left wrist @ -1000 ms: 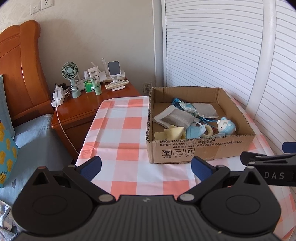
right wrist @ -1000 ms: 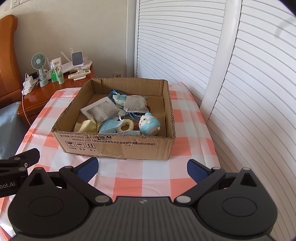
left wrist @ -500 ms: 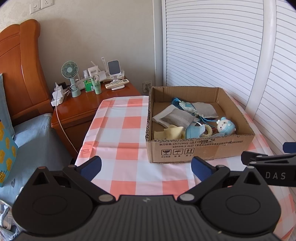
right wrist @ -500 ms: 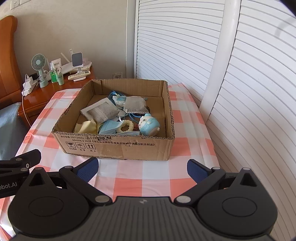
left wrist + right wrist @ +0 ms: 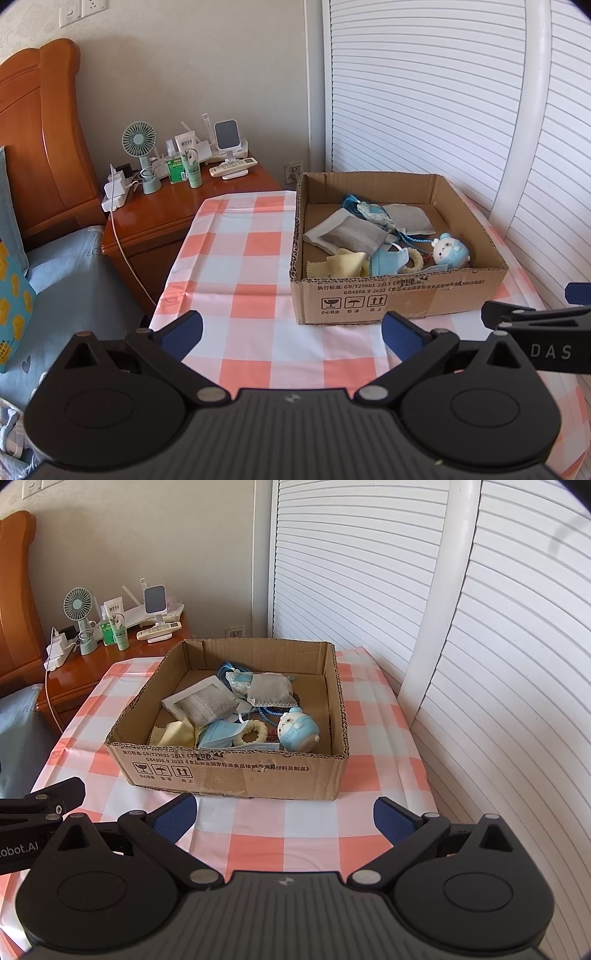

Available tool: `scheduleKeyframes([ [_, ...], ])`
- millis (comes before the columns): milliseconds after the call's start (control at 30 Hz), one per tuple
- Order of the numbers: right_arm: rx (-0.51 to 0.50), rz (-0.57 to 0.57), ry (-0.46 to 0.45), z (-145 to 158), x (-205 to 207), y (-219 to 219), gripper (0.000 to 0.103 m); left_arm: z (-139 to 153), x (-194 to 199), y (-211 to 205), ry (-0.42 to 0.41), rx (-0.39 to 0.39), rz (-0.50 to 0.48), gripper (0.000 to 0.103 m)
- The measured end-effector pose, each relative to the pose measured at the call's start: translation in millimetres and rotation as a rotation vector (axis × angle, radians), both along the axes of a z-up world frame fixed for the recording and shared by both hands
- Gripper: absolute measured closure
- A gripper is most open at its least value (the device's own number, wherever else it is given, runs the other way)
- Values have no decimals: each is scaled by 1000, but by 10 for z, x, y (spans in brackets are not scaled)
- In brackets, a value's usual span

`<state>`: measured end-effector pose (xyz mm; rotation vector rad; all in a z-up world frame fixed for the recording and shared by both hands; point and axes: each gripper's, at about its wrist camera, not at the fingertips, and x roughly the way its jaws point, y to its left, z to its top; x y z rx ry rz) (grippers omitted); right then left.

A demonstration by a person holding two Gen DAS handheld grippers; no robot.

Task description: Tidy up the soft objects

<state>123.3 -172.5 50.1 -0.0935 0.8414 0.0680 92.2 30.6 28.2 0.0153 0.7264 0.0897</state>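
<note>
A cardboard box (image 5: pixel 399 299) (image 5: pixel 236 771) stands on the pink-and-white checked table. Inside lie a grey pouch (image 5: pixel 351 234) (image 5: pixel 201 703), a second grey pouch (image 5: pixel 269 690), a yellow cloth (image 5: pixel 340 264) (image 5: pixel 177 733), a blue face mask (image 5: pixel 388 258) (image 5: pixel 221 733), a cream hair tie (image 5: pixel 255 733), a blue cord (image 5: pixel 351 203) and a blue-and-white plush toy (image 5: pixel 450 253) (image 5: pixel 297 733). My left gripper (image 5: pixel 291 334) is open and empty in front of the box's left corner. My right gripper (image 5: pixel 284 814) is open and empty in front of the box.
A wooden nightstand (image 5: pixel 162 218) at the table's far left carries a small fan (image 5: pixel 138 147), bottles, a remote and chargers. A bed with a blue sheet (image 5: pixel 62 280) lies at left. White louvred doors (image 5: pixel 480 664) close off the right side.
Both grippers have drifted slightly; the box sits a little lower and nearer in the right wrist view. Nothing was grasped or moved.
</note>
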Motion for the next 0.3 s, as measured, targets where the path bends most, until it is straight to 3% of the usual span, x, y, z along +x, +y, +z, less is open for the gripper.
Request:
scheduleKeyframes([
  [300,0,1,2,-7,-2,-8,0,11,3,-13,2,-2,2,1],
])
